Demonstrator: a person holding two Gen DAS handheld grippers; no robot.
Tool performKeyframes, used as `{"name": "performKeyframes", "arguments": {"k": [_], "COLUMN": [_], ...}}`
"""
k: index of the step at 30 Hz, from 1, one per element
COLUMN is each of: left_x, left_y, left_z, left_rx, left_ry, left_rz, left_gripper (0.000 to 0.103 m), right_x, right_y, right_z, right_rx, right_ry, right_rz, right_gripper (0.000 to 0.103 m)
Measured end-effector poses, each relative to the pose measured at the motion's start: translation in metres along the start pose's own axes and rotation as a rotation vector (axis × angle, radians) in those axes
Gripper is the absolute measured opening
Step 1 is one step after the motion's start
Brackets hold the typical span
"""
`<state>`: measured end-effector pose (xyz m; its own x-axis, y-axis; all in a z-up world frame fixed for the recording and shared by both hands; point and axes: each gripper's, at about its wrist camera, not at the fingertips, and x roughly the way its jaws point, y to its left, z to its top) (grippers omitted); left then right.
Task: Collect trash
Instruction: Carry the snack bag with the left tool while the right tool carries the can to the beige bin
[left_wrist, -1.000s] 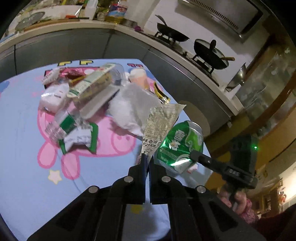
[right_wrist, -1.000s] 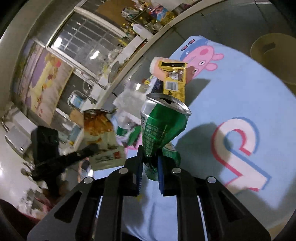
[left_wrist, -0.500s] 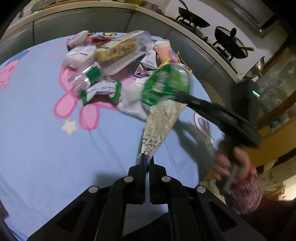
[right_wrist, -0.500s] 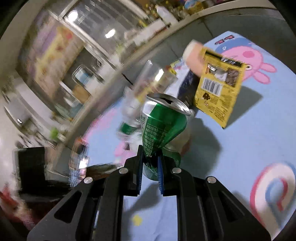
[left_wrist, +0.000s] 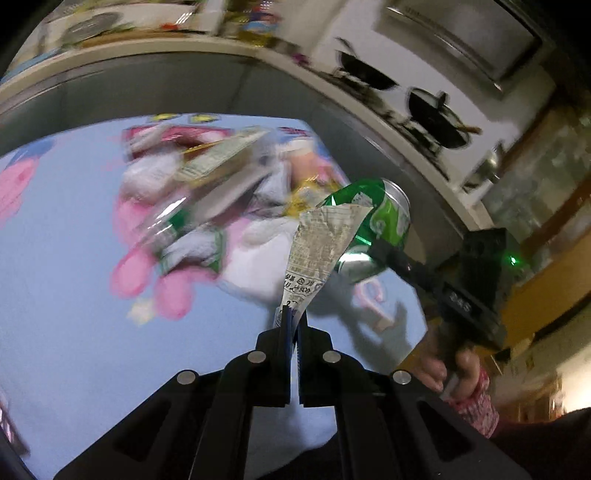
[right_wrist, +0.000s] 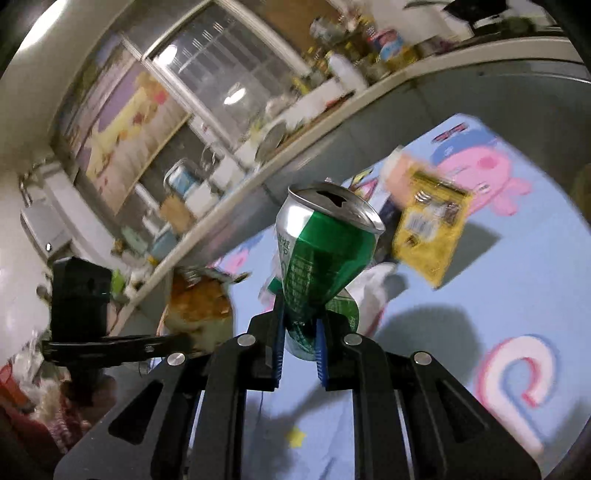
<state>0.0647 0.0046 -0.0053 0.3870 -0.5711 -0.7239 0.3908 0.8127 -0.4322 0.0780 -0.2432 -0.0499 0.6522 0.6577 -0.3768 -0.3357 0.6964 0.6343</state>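
My left gripper (left_wrist: 291, 325) has its jaws pinching a torn snack wrapper (left_wrist: 321, 247) by its tip; my right gripper (right_wrist: 300, 345) clamps the crushed green can (right_wrist: 321, 254); both held above the blue cartoon mat (left_wrist: 74, 295); I'd carry them level, grip firm, towards a bin I can't see.

The can (right_wrist: 325, 258) is thin dented metal, glossy green with a bare silvery top. The wrapper (left_wrist: 321, 251) is crinkled foil-like film, printed and shiny. The cloth (left_wrist: 66, 280) is matt blue fabric. The yellow packet (right_wrist: 430, 229) looks glossy plastic.
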Motion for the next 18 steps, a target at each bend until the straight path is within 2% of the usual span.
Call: {"name": "performKeyframes", "arguments": {"k": [4, 7, 10, 13, 18], "left_x": [0.050, 0.097, 0.145, 0.196, 0.275], "left_y": [-0.045, -0.091, -0.135, -0.173, -0.210], "left_z": [0.037, 0.068, 0.095, 0.117, 0.133], "left_rx": [0.108, 0.195, 0.269, 0.301, 0.319], "left_ry": [0.034, 0.069, 0.103, 0.151, 0.221], "left_rz": [-0.087, -0.163, -0.204, -0.216, -0.171], "left_gripper": [0.003, 0.003, 0.003, 0.003, 0.003], "right_x": [-0.048, -0.086, -0.123, -0.151, -0.155], "right_y": [-0.028, -0.066, -0.105, -0.148, -0.194], "right_z": [0.009, 0.015, 0.019, 0.022, 0.027], "right_rx": [0.017, 0.078, 0.121, 0.163, 0.201], "right_ry": [-0.109, -0.183, -0.259, -0.301, -0.269], "right_rz": [-0.110, -0.208, -0.353, -0.497, -0.599], "right_gripper": [0.013, 0.013, 0.013, 0.013, 0.014]}}
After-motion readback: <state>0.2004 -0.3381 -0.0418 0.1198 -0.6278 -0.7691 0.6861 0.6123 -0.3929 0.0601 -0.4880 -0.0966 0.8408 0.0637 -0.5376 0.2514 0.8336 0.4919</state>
